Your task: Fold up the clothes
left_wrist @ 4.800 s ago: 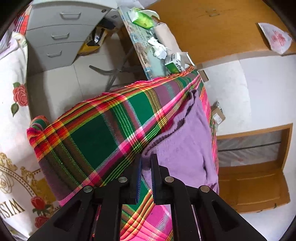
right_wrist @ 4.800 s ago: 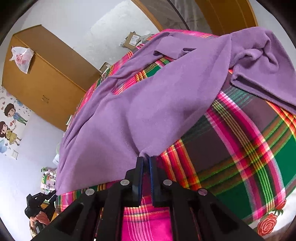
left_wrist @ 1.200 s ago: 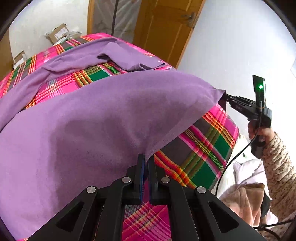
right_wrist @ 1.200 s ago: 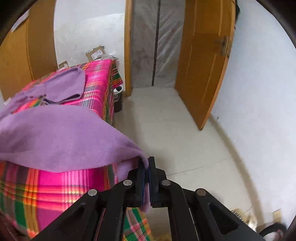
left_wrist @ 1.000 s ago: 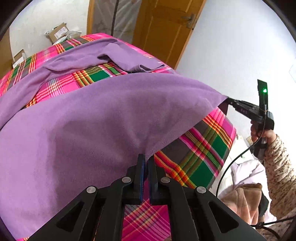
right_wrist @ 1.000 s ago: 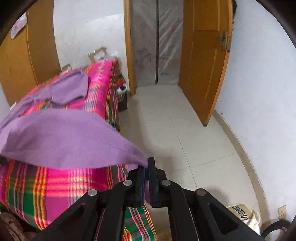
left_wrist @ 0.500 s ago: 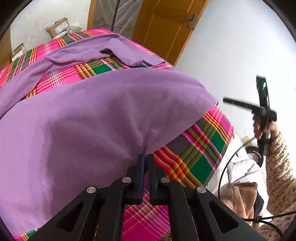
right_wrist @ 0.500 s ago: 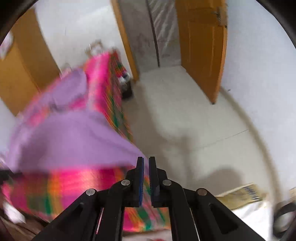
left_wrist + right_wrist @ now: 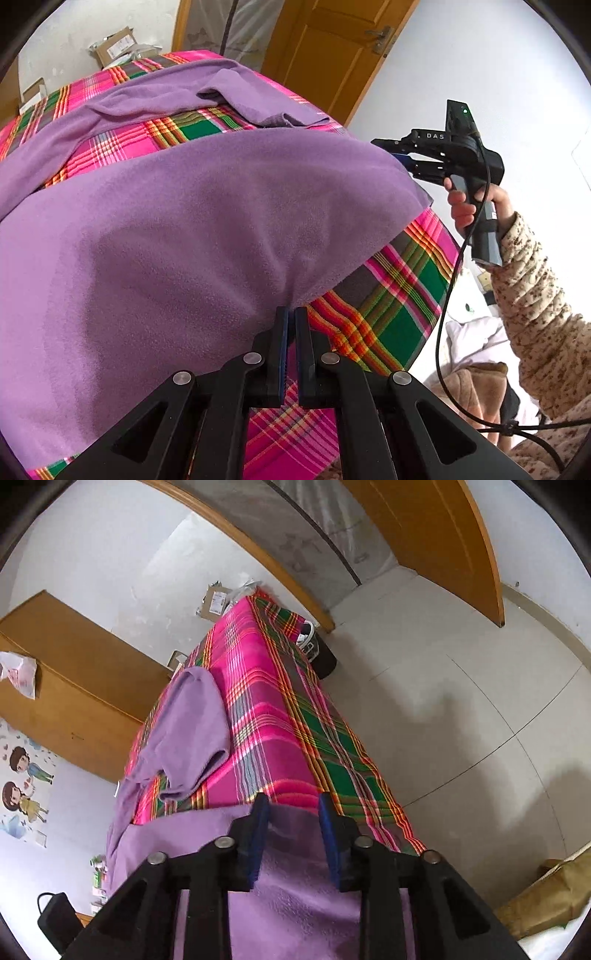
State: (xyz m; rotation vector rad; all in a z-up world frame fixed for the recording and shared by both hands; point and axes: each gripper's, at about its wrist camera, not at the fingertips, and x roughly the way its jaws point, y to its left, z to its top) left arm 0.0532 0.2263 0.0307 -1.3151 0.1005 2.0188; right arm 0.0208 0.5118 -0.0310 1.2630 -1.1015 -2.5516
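- Since a second ago my right tongs point(image 9: 291, 805) have let go, jaws wide over the cloth point(image 9: 207, 229) on the bed point(image 9: 402, 295);
- left tongs point(image 9: 291, 314) pinch its edge; one-sided pull could skew the fold.

The left gripper point(image 9: 291, 314) is built of matte black angular links with triangular cut-outs; four round silver screws are set across them, and blue pads line the narrow fingers. The right gripper point(image 9: 291, 808) shows the same black links, silver screws and blue pads. At right of the left-wrist view, its pistol-style handle is lettered "DAS", a green light is lit on an upright block, and a black cable point(image 9: 443, 314) trails down. A speckled beige-and-brown knit sleeve point(image 9: 535, 295) is worn.
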